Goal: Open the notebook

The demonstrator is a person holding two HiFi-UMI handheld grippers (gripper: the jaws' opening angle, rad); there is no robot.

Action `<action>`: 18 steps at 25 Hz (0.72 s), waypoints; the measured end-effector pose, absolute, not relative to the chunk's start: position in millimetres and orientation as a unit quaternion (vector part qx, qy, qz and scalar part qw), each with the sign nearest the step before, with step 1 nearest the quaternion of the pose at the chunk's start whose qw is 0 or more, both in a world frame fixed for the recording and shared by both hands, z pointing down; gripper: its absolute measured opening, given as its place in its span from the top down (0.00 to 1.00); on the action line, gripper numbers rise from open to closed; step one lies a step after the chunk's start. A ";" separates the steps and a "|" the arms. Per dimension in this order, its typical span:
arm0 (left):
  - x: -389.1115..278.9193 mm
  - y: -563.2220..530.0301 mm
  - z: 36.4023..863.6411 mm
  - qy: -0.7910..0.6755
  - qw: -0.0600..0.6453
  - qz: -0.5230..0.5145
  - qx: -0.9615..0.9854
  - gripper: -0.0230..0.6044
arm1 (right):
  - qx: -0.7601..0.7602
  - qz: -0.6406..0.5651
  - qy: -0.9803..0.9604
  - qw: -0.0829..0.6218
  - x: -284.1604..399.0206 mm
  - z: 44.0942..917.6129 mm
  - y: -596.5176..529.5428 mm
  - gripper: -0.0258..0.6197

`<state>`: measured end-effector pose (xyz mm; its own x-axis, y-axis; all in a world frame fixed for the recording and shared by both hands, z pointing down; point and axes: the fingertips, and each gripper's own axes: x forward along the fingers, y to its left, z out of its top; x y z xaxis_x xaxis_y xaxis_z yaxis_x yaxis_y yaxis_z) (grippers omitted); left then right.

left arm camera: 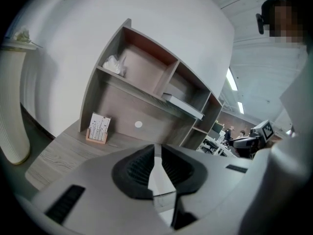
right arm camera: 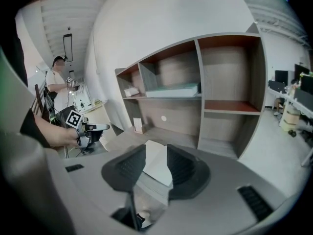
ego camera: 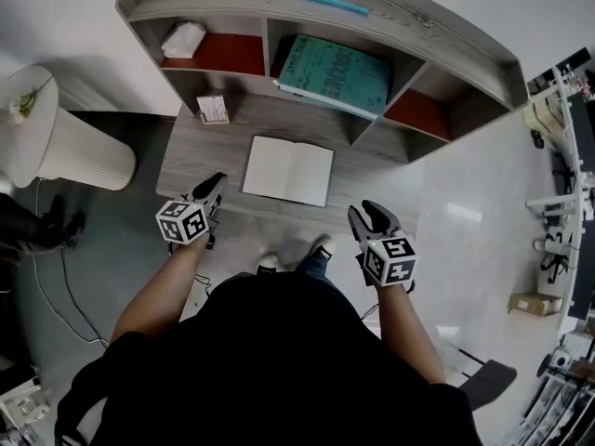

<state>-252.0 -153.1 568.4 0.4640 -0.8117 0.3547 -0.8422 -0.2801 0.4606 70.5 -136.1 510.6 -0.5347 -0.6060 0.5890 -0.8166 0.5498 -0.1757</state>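
The notebook [ego camera: 288, 170] lies open on the grey desk [ego camera: 186, 170], its blank white pages facing up. My left gripper [ego camera: 212, 189] hovers off the desk's front left edge, left of the notebook and not touching it. Its jaws stand a narrow slit apart with nothing between them; in the left gripper view [left arm camera: 156, 153] a strip of white page [left arm camera: 159, 177] shows through the slit. My right gripper [ego camera: 372, 216] hangs off the front right edge, apart from the notebook. In the right gripper view [right arm camera: 155, 155] its jaws are open and empty, the notebook [right arm camera: 157, 168] beyond them.
A shelf unit [ego camera: 409, 40] rises behind the desk, holding a teal book [ego camera: 333, 72] and a white cloth [ego camera: 182, 40]. A small card holder [ego camera: 213, 110] stands at the desk's back left. A white ribbed stand [ego camera: 65, 147] sits left of the desk.
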 end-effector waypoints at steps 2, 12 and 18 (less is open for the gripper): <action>-250.2 -149.9 563.3 -0.512 0.298 0.027 0.805 0.88 | 0.424 0.219 -0.847 0.236 71.1 505.7 -133.9 0.75; -245.8 -136.6 547.7 -0.491 0.274 0.038 0.826 0.88 | 0.442 0.206 -0.846 0.218 66.5 488.9 -125.8 0.75; -242.6 -126.7 546.5 -0.479 0.272 0.040 0.834 0.88 | 0.448 0.203 -0.844 0.213 62.5 485.4 -116.1 0.75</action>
<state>-242.6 -126.7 546.5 0.5385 -0.7762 0.3278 -0.8200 -0.3933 0.4157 62.5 -116.1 485.4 -0.5083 -0.6701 0.5409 -0.8426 0.5169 -0.1514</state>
